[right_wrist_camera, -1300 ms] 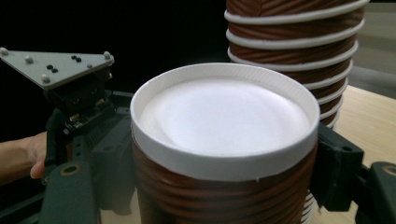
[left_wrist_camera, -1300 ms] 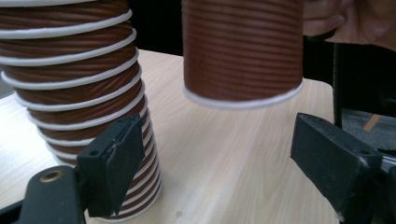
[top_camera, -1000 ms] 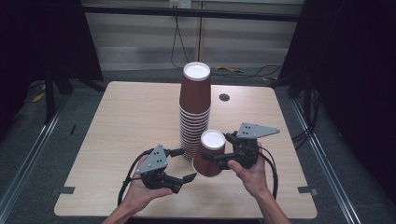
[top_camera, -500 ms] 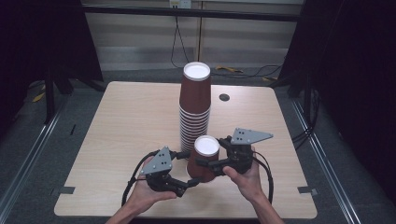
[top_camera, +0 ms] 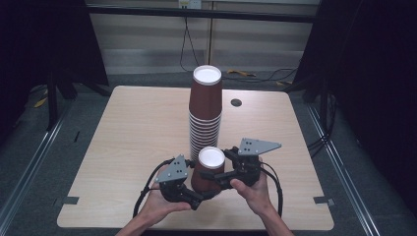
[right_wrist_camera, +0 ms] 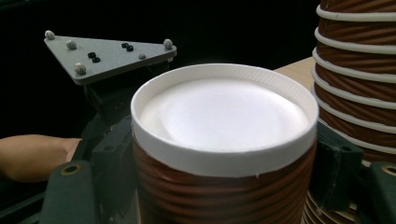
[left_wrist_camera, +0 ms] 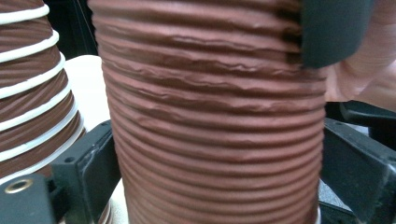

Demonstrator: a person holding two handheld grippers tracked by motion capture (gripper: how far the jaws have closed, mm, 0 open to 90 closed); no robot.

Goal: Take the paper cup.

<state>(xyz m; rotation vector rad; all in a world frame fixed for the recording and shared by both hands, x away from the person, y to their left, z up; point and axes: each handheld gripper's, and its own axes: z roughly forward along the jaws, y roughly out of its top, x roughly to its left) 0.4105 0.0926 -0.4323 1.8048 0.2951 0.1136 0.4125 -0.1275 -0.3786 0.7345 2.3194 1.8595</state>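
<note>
Both grippers (top_camera: 210, 189) (top_camera: 221, 178) of mine flank the ribbed brown paper cup (top_camera: 208, 169) at lower centre, right clamping it, left's jaws just opening.

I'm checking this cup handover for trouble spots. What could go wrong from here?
1. The right claw grips the cup while the left claw, whose jaws have just been opening, flanks it lower down. If the right lets go before the left closes, the cup could tip or fall.
2. The tall stack stands close behind the cup; a nudge from either claw might topple it.
3. Two claws squeezing the ribbed paper wall could dent it.
</note>
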